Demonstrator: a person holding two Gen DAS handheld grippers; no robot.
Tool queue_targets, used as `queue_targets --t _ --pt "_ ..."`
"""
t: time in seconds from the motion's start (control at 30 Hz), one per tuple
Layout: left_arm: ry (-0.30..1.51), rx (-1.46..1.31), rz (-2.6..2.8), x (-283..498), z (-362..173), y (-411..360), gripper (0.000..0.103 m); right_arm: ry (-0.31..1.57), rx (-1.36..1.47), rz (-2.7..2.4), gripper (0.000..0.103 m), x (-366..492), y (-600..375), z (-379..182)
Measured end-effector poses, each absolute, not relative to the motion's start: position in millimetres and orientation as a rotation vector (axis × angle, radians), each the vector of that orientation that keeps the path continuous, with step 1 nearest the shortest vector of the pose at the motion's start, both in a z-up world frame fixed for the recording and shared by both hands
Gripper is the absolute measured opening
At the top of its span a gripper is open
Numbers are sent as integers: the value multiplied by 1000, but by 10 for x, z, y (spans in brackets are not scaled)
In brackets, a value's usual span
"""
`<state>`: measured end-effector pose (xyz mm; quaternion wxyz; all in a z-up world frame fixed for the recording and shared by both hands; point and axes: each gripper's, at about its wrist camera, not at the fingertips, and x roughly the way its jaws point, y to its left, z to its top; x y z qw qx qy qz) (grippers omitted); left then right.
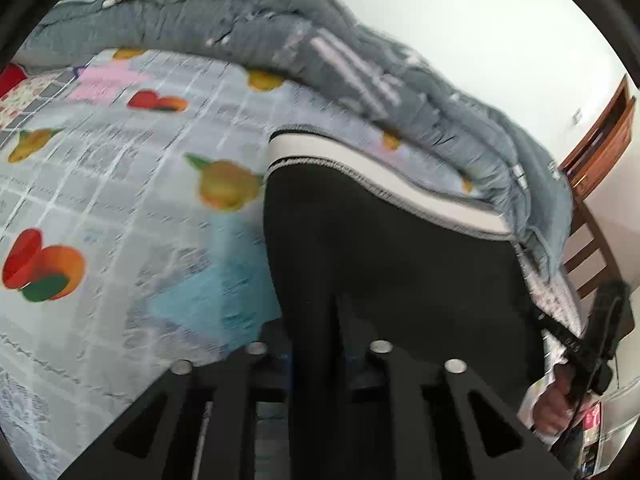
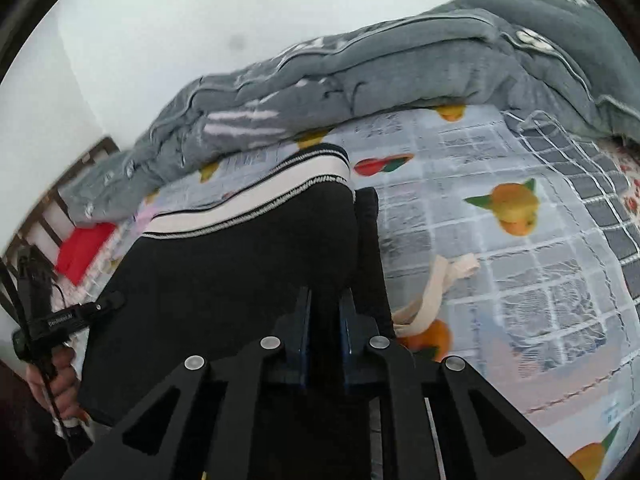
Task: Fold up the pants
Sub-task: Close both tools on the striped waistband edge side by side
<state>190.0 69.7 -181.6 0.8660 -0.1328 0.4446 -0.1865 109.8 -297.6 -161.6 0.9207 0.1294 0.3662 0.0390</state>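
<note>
Mostly, both wrist views are filled by the black pants [image 1: 384, 248], which lie on a bed sheet [image 1: 120, 208] printed with fruit and grey squares, their white-banded waistband [image 1: 360, 168] towards a rumpled grey quilt [image 1: 248, 20] along the far side. In the left wrist view the left gripper [image 1: 316, 312] has black cloth draped over and between its fingers, so the tips are hidden; the jaws look nearly closed and appear clenched on the pants, though the dark fabric against dark plastic makes the contact hard to read. In the right wrist view the right gripper [image 2: 325, 304] shows its blue pads [image 2: 305, 320] close together with a fold of the pants pinched between them. A cream drawstring [image 2: 432, 292] trails onto the sheet just right of that gripper, its inner end lost under the cloth. Each camera catches the other tool at the picture's edge: a hand [image 1: 554, 412] gripping a black handle at the lower right of the left view, and another hand [image 2: 60, 384] at the lower left of the right view (both cut off by the lens rim). Both views are motion-blurred, and a red item [image 2: 86, 250] by the wooden bed frame [image 2: 48, 208] cannot be identified.
</note>
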Motion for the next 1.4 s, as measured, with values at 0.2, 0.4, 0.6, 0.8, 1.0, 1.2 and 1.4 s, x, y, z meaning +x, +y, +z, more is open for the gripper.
queue_targets --t 0.2,0.4,0.6,0.8,1.0,1.2,1.4 --pt "857 -208 -337 1636 -1750 878 43 741 244 43 32 1276 -3091 -1375" --pt "838 -223 -316 1571 -1677 1005 59 853 269 74 33 2052 -3161 -1453" --pt "826 -218 -296 1592 -1615 1023 59 701 251 171 14 1833 -3225 -1248" --pt "776 -164 -295 1710 -1477 836 59 861 164 0 18 1993 -3336 -1690" --pt "702 17 -251 1931 -1263 205 59 702 162 -11 25 1810 -3259 -1087" --pt "643 145 -217 2298 -1221 -460 59 787 136 98 27 2246 -2863 -1332" --pt "749 191 -166 2594 -1721 -593 62 776 27 42 25 2342 -2722 -1628"
